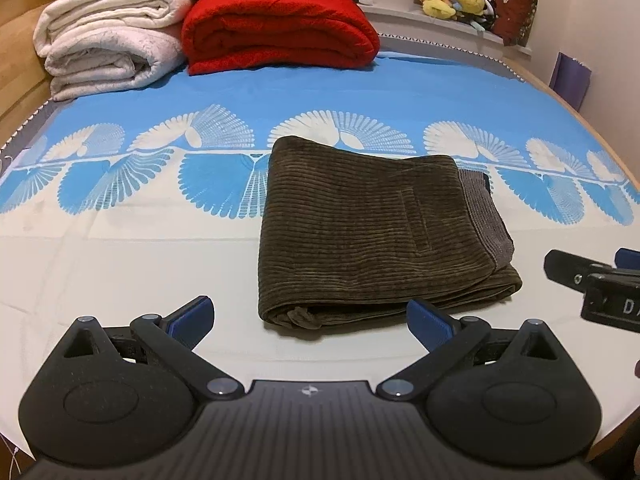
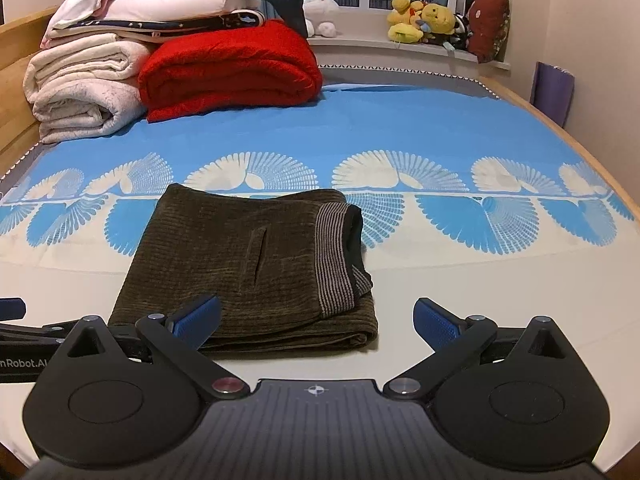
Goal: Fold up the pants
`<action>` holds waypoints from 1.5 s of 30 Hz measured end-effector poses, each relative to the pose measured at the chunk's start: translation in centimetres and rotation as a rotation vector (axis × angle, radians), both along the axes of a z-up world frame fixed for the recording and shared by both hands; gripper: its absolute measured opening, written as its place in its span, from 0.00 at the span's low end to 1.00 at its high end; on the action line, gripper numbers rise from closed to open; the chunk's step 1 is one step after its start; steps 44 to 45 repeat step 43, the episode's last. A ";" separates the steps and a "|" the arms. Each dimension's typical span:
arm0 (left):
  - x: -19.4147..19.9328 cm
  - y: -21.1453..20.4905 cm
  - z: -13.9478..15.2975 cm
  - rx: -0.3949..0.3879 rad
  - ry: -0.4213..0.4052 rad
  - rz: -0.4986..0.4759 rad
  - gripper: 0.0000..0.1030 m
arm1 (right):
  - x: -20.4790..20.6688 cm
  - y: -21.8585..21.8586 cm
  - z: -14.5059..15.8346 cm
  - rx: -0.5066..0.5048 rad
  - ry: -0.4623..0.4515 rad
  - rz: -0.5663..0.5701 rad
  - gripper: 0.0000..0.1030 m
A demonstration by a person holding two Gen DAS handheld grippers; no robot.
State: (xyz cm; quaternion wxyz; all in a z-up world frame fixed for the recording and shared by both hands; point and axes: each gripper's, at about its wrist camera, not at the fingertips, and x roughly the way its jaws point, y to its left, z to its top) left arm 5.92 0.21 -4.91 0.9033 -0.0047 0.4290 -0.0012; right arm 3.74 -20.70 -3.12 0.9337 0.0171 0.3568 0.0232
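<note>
Dark olive corduroy pants lie folded into a compact rectangle on the bed, the striped waistband at their right side. In the right wrist view the same pants show a pocket slit on top. My left gripper stands open just in front of the near folded edge, with nothing between its blue pads. My right gripper is open too, at the pants' near right corner, its left pad in front of the fabric. The right gripper's side shows at the right edge of the left wrist view.
A bed sheet with a blue and white fan pattern covers the bed. Folded white blankets and a red blanket sit at the far left. Plush toys line the window sill. Wooden bed frame at the right.
</note>
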 end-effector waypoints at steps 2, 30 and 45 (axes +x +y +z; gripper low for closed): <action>0.0 -0.2 0.0 -0.002 0.000 -0.005 1.00 | 0.1 0.0 -0.1 0.003 0.005 0.006 0.99; 0.1 -0.9 -0.3 0.006 -0.006 -0.025 1.00 | 0.3 0.1 -0.2 0.004 0.014 0.011 0.99; 0.1 -1.0 -0.3 0.004 -0.006 -0.028 1.00 | 0.3 0.1 -0.2 0.005 0.014 0.010 0.99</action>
